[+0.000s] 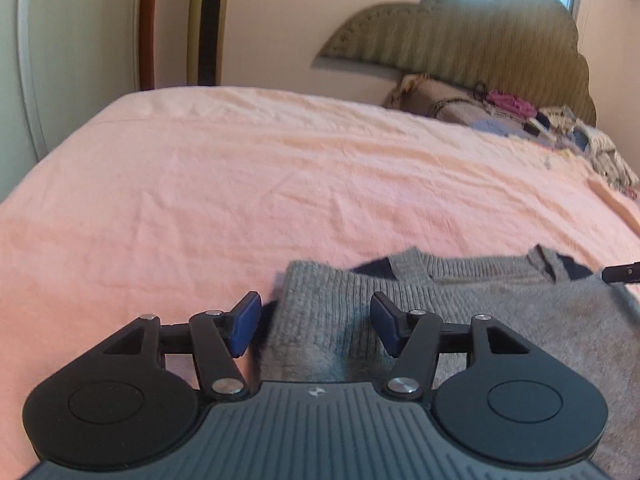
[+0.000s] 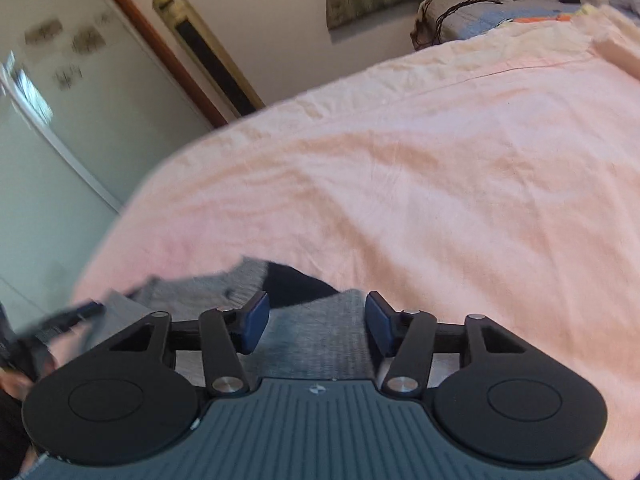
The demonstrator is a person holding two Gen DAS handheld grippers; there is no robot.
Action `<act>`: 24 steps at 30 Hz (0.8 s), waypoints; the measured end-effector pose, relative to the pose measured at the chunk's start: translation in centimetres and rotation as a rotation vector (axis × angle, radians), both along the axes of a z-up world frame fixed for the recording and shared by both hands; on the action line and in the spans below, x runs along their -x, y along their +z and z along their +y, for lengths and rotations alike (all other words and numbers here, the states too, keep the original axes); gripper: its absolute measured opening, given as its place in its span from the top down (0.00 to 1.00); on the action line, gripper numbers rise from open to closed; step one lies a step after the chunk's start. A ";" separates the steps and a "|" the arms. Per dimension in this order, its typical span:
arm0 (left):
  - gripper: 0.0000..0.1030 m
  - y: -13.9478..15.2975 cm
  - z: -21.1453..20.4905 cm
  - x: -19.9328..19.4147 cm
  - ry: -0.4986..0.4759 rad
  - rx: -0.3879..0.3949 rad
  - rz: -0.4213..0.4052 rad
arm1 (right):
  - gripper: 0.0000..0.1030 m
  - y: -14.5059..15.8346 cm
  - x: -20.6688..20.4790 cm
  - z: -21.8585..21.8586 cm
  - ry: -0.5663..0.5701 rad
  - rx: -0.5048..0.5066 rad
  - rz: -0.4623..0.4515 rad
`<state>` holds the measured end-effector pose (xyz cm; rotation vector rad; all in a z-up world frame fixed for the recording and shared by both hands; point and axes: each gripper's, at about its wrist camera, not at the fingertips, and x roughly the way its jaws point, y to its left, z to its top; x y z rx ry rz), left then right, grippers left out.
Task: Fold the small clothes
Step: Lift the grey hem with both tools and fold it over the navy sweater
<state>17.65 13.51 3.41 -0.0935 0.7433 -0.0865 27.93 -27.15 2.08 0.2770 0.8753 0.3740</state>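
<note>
Pink bedsheet point(image 1: 200, 184) fills my view, my left gripper point(image 1: 316, 326) and right gripper point(image 2: 316, 322) both parted over the grey knit sweater point(image 1: 520, 320) lying flat at six o'clock, clothes pile point(image 1: 560, 124) at two o'clock.

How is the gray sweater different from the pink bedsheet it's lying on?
The gray sweater is thick ribbed knit; the pink bedsheet is thin, smooth cloth with fine wrinkles. The sweater is small and sits at the near edge, while the bedsheet covers the whole bed. The sweater has dark navy parts showing; the bedsheet is one plain colour. Both are soft fabric lying flat.
</note>
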 end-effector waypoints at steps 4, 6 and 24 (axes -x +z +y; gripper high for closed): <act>0.86 -0.2 -1.3 0.2 -0.030 -0.078 -0.022 | 0.60 -0.5 -0.2 1.3 0.031 0.064 -0.012; 0.93 0.2 -1.4 0.2 -0.032 -0.072 -0.011 | 0.84 -0.2 -0.2 1.3 0.037 0.061 -0.014; 0.86 -1.2 -1.8 -1.4 0.105 -0.242 -0.089 | 0.82 -1.8 -3.9 -0.2 -0.106 -0.067 -0.045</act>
